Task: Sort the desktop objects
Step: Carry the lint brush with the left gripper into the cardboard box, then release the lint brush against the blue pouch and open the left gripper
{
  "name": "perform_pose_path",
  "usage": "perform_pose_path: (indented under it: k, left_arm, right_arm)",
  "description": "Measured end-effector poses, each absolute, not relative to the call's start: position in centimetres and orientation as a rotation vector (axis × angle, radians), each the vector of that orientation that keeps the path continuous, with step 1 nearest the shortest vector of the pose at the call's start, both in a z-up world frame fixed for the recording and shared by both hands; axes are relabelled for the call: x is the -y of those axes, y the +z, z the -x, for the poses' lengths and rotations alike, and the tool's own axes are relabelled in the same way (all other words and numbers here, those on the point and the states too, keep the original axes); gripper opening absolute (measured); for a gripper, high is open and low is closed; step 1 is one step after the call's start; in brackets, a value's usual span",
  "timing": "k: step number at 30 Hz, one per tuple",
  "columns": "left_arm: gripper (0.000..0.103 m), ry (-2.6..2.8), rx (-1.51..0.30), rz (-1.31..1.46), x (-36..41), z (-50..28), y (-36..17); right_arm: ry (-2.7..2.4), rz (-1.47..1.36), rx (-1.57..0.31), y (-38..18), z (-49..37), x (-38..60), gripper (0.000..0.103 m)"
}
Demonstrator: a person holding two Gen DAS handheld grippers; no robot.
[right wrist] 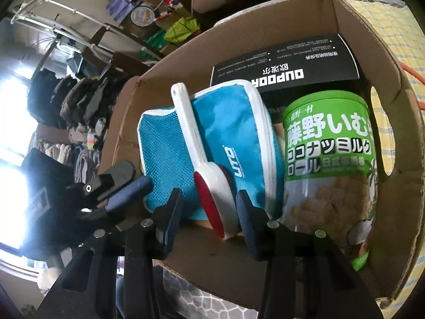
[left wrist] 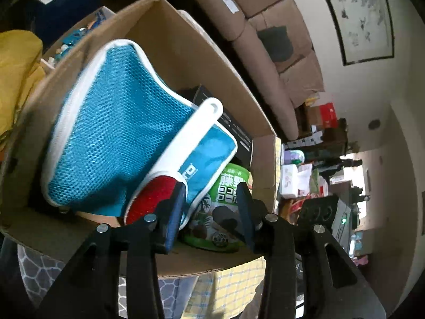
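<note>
Cardboard box (right wrist: pixel 345 21) holding blue pouch (right wrist: pixel 239 133), lint brush (right wrist: pixel 212 186), green canister (right wrist: pixel 326 154), both jaws open.

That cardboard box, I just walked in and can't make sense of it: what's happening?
A person with two handheld grippers is sorting things into the cardboard box. It already holds a blue mesh pouch, a green canister and a black box. The lint brush sits between the right gripper's open jaws, leaning on the pouch.

A blue mesh pouch (left wrist: pixel 111 133) with white piping, a red-and-white lint brush (right wrist: pixel 212 186), a green can (right wrist: pixel 326 159), a black box (right wrist: pixel 287 63), a brown cardboard box (left wrist: pixel 186 40).
</note>
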State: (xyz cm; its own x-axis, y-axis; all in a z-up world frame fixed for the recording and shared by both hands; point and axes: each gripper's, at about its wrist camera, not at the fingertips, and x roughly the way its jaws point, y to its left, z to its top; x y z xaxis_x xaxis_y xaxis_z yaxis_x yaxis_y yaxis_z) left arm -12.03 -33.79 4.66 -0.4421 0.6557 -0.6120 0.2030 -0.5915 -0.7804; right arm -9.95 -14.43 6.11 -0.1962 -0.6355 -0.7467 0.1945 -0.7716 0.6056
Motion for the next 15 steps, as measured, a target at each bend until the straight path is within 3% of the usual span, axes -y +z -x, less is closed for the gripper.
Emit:
perform_pose_path:
  k: [2, 5, 10, 12, 15]
  left_arm:
    - [0.036, 2.118, 1.223, 1.446, 34.3, 11.8, 4.8]
    - [0.046, 2.127, 1.21, 1.464, 34.9, 11.6, 4.7]
    - [0.054, 2.16, 1.138, 1.482, 35.0, 11.2, 5.4]
    - [0.059, 2.175, 1.104, 1.486, 34.5, 11.1, 5.9]
    - [0.071, 2.223, 1.023, 1.498, 33.7, 10.9, 6.9]
  right_arm:
    - [-2.012, -1.525, 0.517, 6.3, 9.8, 14.5, 0.044]
    - [-2.02, -1.517, 0.501, 6.7, 9.7, 14.7, 0.045]
    - [-2.067, -1.491, 0.467, 7.8, 9.3, 14.5, 0.064]
    - [-2.074, -1.482, 0.48, 8.1, 9.2, 14.1, 0.076]
    - [-2.094, -1.472, 0.486, 8.5, 8.9, 13.3, 0.081]
